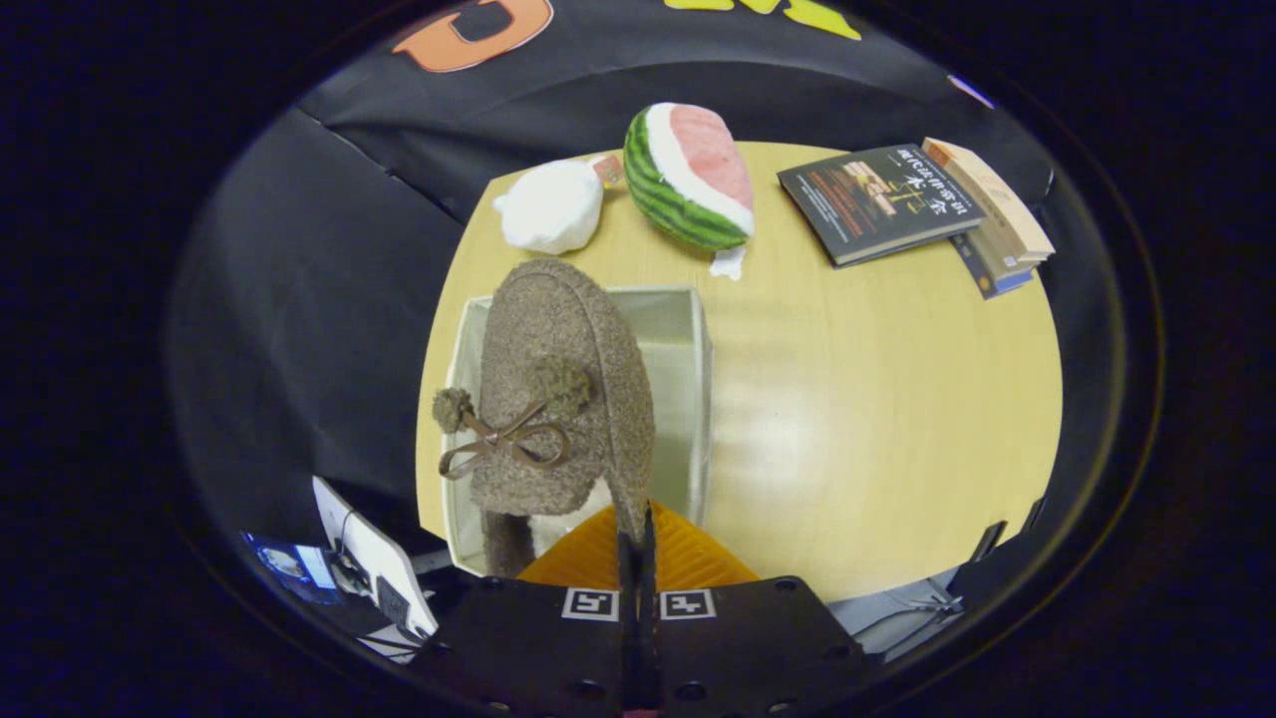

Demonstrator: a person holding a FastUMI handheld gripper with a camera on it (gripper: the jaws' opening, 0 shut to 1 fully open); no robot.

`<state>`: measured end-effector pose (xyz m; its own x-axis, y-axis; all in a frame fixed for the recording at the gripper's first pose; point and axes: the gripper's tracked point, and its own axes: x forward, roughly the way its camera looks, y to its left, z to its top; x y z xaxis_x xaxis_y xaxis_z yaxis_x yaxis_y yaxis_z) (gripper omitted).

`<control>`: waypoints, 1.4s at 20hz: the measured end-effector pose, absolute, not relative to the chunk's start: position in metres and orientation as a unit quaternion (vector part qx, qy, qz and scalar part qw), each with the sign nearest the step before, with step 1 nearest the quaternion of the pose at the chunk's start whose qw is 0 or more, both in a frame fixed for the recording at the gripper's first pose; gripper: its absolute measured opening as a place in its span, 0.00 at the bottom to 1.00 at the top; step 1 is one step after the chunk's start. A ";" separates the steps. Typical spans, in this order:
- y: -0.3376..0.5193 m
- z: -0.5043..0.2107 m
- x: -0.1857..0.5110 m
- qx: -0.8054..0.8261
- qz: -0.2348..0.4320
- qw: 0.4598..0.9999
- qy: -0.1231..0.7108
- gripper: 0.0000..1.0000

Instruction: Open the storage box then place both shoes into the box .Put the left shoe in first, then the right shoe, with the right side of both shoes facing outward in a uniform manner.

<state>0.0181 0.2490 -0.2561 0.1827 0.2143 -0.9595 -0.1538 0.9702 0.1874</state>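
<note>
At lower left of the frame, off the pale wooden tabletop [877, 419], a small white device with cables [374, 563] lies beside a lit screen. Just right of it, the open off-white fabric storage box [698, 399] sits at the tabletop's near left corner. Over its opening hangs a fuzzy brown slipper shoe with a ribbon bow and pompoms [558, 399], toe pointing away, held by the thin edge of its collar. The hand-held gripper [638, 543] at bottom centre has its fingers pressed together on that edge, a hold that probably lets the shoe be lowered straight in. What already lies in the box is hidden behind the shoe, so I cannot tell which shoe this is. Farther up, a white plush [550, 204] and a watermelon-slice plush toy [691, 178] rest at the far edge; at upper right lies a stack of books [912, 199].
</note>
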 end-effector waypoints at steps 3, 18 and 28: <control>0.257 -0.287 0.027 0.010 0.068 0.772 0.631 0.01; 0.251 -0.341 0.025 -0.048 -0.091 0.771 0.629 0.01; 0.278 -0.322 0.020 0.000 -0.049 0.800 0.597 0.44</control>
<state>0.0198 0.2778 -0.3223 0.2812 -0.0790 -0.9564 0.0786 0.9952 -0.0591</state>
